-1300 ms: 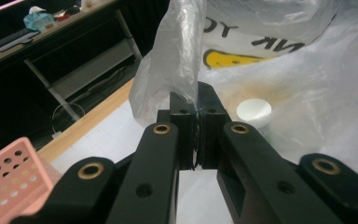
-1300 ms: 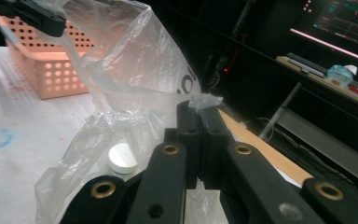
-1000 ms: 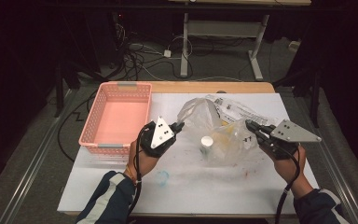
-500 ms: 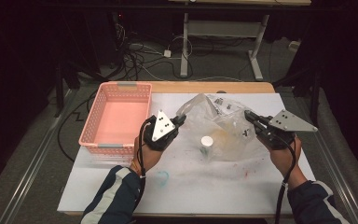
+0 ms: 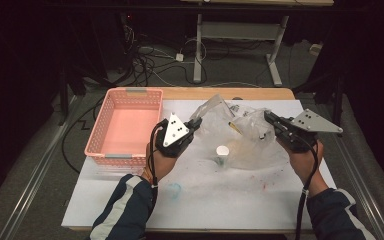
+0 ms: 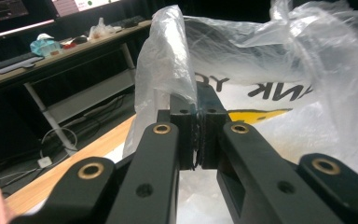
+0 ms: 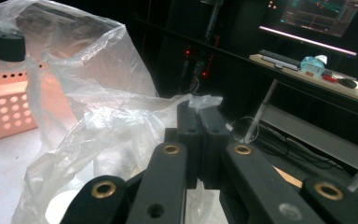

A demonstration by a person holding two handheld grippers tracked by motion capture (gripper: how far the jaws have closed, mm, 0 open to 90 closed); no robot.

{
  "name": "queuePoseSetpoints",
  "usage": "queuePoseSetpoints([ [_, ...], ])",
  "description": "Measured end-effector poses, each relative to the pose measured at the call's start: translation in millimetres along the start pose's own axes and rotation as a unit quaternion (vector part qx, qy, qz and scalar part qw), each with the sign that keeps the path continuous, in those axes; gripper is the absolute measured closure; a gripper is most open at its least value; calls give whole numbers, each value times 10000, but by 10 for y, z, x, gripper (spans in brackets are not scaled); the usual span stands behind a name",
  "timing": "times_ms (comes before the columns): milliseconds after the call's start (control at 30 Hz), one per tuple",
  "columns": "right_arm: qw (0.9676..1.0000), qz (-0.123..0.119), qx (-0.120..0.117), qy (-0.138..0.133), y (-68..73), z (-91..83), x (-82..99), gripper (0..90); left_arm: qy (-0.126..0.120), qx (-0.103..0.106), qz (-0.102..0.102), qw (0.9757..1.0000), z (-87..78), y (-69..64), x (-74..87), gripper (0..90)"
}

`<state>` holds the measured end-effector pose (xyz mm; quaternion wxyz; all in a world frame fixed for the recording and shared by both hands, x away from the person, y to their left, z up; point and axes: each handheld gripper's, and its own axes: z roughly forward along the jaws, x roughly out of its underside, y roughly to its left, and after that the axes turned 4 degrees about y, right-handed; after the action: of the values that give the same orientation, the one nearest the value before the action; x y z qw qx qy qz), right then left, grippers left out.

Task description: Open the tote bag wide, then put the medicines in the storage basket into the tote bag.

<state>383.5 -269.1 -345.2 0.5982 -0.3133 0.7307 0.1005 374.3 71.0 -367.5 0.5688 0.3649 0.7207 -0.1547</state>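
Plastic, thin and see-through, makes up the bag (image 5: 240, 132) that sits on the white table (image 5: 220, 195), just right of the pink basket (image 5: 127, 127). The left gripper (image 5: 196, 123) pinches the bag's left edge (image 6: 165, 70) tight between its jaws. The right gripper (image 5: 269, 117) pinches the bag's right edge (image 7: 200, 101) the same way. The bag's mouth is pulled open between them. A small white round thing (image 5: 222, 150) lies inside the bag.

Plastic bag (image 5: 240, 132) on table (image 5: 220, 195), right of centre, stretched between left gripper (image 5: 196, 123) at its left edge and right gripper (image 5: 268, 117) at its right edge. Basket (image 5: 125, 127) on table, left of bag. Cup (image 5: 222, 151) inside bag.
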Motion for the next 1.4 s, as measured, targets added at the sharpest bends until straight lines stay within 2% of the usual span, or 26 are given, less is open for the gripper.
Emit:
queuePoseSetpoints([
  [133, 10000, 3, 42, 26, -35, 51, -40, 900, -47, 13, -4, 10000, 21, -10, -28, 852],
  [300, 9999, 28, 100, 2, -87, 80, -99, 900, -257, -32, -81, 9996, -60, -17, -70, 853],
  [500, 9999, 15, 97, -57, -136, 72, -233, 900, -529, -124, 19, 9985, -177, -43, -216, 853],
  [567, 9999, 20, 82, -69, -150, 76, -271, 900, -659, -127, 15, 9977, -204, -42, -278, 853],
  [833, 9996, 132, -3, -230, -228, 69, -474, 900, -875, -223, 117, 9958, -258, -19, -589, 853],
  [1133, 9991, 230, 28, -367, -282, 112, -752, 900, -973, -176, 42, 9951, -170, 62, -883, 853],
  [1267, 9985, 262, 21, -485, -280, 70, -869, 900, -1083, -189, 125, 9939, -213, 56, -1017, 853],
  [1400, 9977, 252, -87, -618, -242, 10, -983, 900, -1199, -222, 188, 9924, -296, 44, -1114, 854],
])
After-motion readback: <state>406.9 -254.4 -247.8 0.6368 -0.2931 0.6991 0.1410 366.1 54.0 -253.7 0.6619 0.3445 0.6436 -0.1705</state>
